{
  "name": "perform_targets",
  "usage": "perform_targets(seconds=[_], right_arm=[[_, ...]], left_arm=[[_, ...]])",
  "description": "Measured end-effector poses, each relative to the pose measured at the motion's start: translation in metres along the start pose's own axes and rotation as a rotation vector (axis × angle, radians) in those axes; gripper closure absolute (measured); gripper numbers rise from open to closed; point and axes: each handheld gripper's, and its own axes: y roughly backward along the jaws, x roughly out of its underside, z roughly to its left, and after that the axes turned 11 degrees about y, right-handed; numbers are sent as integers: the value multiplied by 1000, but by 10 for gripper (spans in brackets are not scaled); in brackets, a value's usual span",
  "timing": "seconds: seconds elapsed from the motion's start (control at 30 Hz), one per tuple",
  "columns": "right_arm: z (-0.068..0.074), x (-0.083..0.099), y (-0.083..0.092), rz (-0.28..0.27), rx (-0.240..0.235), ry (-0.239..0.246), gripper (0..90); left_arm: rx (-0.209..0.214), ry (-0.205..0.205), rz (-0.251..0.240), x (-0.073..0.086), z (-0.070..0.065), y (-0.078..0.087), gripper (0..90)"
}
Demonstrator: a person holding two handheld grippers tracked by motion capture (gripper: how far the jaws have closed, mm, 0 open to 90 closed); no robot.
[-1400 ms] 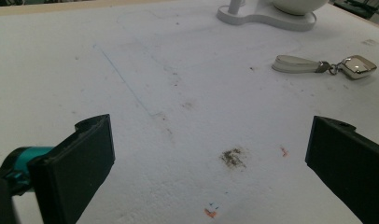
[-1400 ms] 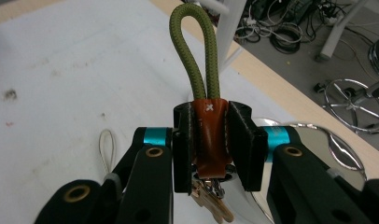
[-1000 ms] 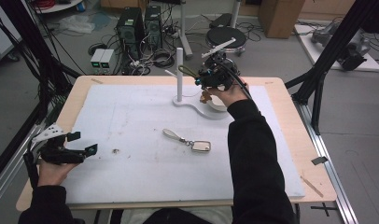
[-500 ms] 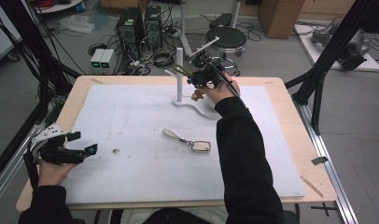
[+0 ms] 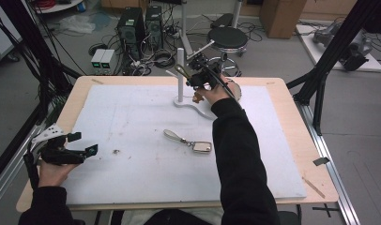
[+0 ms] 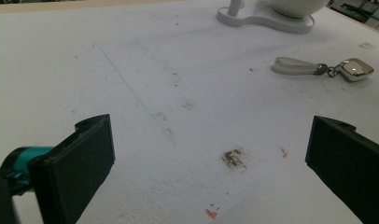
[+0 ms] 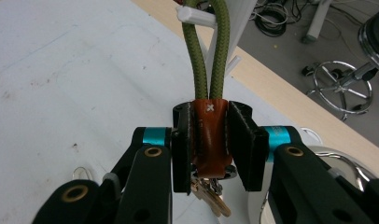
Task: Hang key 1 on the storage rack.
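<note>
My right gripper (image 7: 209, 142) is shut on the brown leather sleeve (image 7: 208, 130) of a key ring. Its olive-green cord loop (image 7: 211, 51) sticks out ahead of the jaws, and brass keys (image 7: 212, 198) hang below. The loop's end is at a white peg (image 7: 199, 16) of the white stand (image 5: 180, 70); I cannot tell whether it is over the peg. In the high view the right gripper (image 5: 196, 76) is beside the stand's post. A silver fob on a white strap (image 5: 189, 140) (image 6: 324, 69) lies mid-table. My left gripper (image 5: 83, 144) (image 6: 211, 154) rests open at the near left, nothing between its jaws.
The stand's flat white base (image 5: 200, 108) carries a white bowl (image 6: 295, 7) on its right. The white mat (image 5: 132, 122) covers a wooden table. Beyond the far edge are a stool (image 5: 227, 37), computer cases and cables on the floor.
The right gripper has carried the key ring leftward, from above the bowl to the stand's post. The left gripper has stayed put.
</note>
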Motion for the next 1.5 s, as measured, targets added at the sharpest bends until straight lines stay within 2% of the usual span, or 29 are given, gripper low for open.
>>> perform_targets(seconds=[0.03, 0.2, 0.37, 0.47, 0.53, 0.63, 0.73, 0.87, 1.0, 1.17, 1.5], right_arm=[[0, 1, -4, 5, -1, -19, 708], [-1, 2, -19, 40, 6, -37, 704], [-3, 4, -25, 53, -6, -62, 697], [-3, 4, -27, 59, -10, -62, 671], [-4, 5, -26, 51, -25, -73, 517], [-5, 5, -24, 42, -68, -93, 382], [-7, 6, -20, 34, -69, -102, 261], [-10, 8, -16, 39, -101, -125, 3], [-12, 12, -11, 67, -74, -99, 5], [-12, 16, 0, 38, -90, -83, 5], [-15, 39, 8, 42, -112, -102, 5]], left_arm=[[1, 2, -2, 0, 0, -1, 18], [1, 2, -1, 0, 0, -1, 18], [-3, 1, -2, 0, 0, 0, 18], [-1, 3, -2, 0, 0, 0, 18], [1, 2, -5, 0, 0, 0, 18], [0, 3, -9, 0, 0, 1, 18], [0, 2, -8, 0, 0, 0, 18], [-2, 3, -9, 0, 0, 0, 18], [-2, 1, -8, 0, 0, 1, 18], [-2, 1, -8, 0, 0, 1, 18], [-7, -1, -3, 0, 0, 1, 18]])
